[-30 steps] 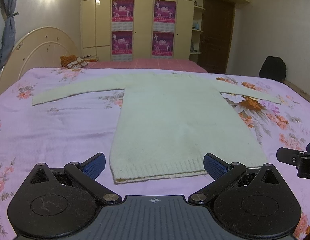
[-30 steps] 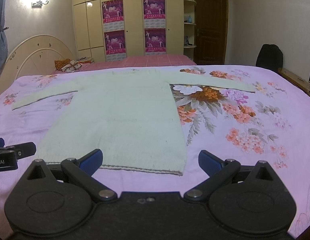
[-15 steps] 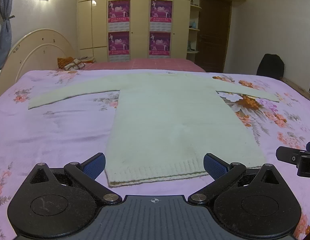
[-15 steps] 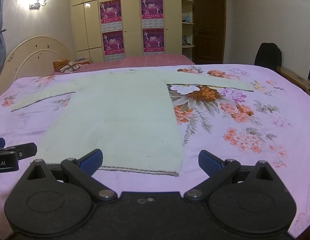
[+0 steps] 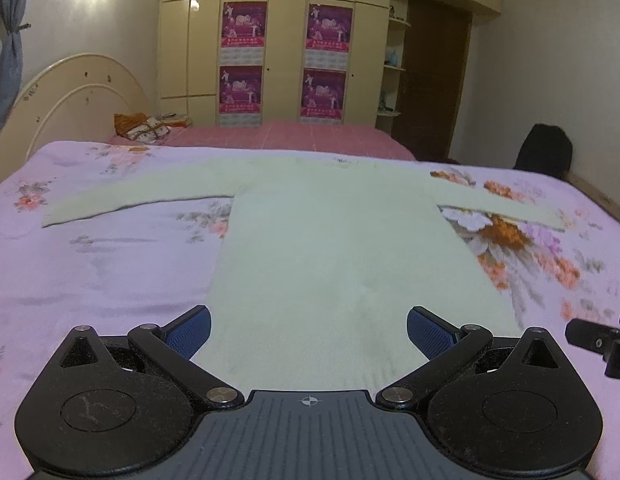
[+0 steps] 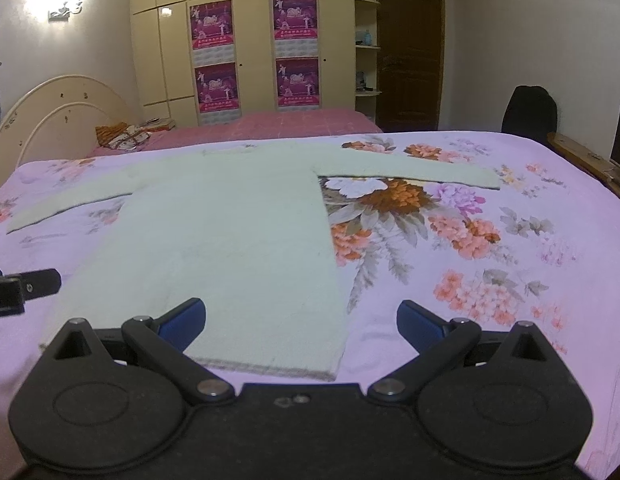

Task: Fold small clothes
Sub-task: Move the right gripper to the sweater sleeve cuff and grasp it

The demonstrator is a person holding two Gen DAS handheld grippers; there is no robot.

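Left wrist view: left gripper (image 5: 308,330) spread wide, holding nothing, sweater (image 5: 342,248) lying flat on the bedspread (image 5: 109,264), hem nearest, collar away.

Right wrist view: right gripper (image 6: 301,322) also wide, empty, straddling the hem's right corner.

Lying flat on the bed (image 5: 109,272): the sweater (image 5: 342,256), sleeves spreading out to either side. Hovering at the sweater's near hem, side by side: the left claw (image 5: 308,330) and the right claw (image 6: 301,322), both gaping. Standing behind the sweater: a second bed (image 5: 293,136), then the wardrobe (image 5: 277,44). Sitting right of the sweater, beyond the bed: a chair (image 5: 544,152).
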